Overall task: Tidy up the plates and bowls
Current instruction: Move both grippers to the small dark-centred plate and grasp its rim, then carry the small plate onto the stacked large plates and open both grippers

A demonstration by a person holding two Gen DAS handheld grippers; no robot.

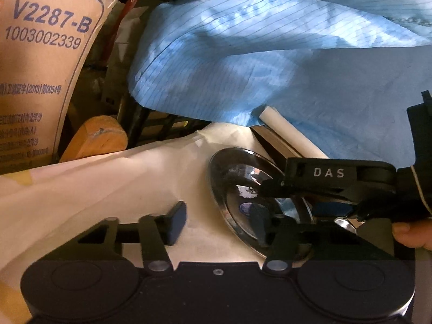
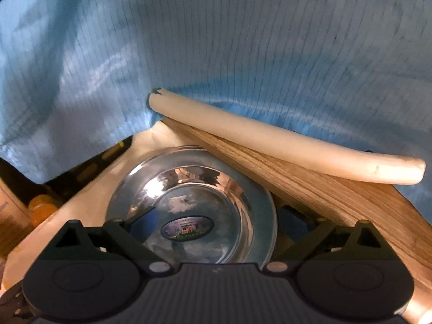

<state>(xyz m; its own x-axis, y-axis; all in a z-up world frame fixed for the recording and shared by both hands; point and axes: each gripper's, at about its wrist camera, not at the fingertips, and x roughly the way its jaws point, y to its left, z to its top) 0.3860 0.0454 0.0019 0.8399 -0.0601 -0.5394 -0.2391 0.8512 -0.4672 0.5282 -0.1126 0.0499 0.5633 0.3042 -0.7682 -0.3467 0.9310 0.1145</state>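
A shiny steel bowl with a round sticker inside sits on a white cloth; it also shows in the right wrist view. My left gripper is open, its right finger over the bowl's near rim and its left finger over the cloth. My right gripper is open wide, with one finger over the bowl's inside and the other outside its right rim. From the left wrist view, the right gripper reaches in from the right over the bowl.
A wooden board with a white roll on it lies just right of the bowl. A person's blue striped coat fills the background. A printed sack and an orange wooden piece stand at the left.
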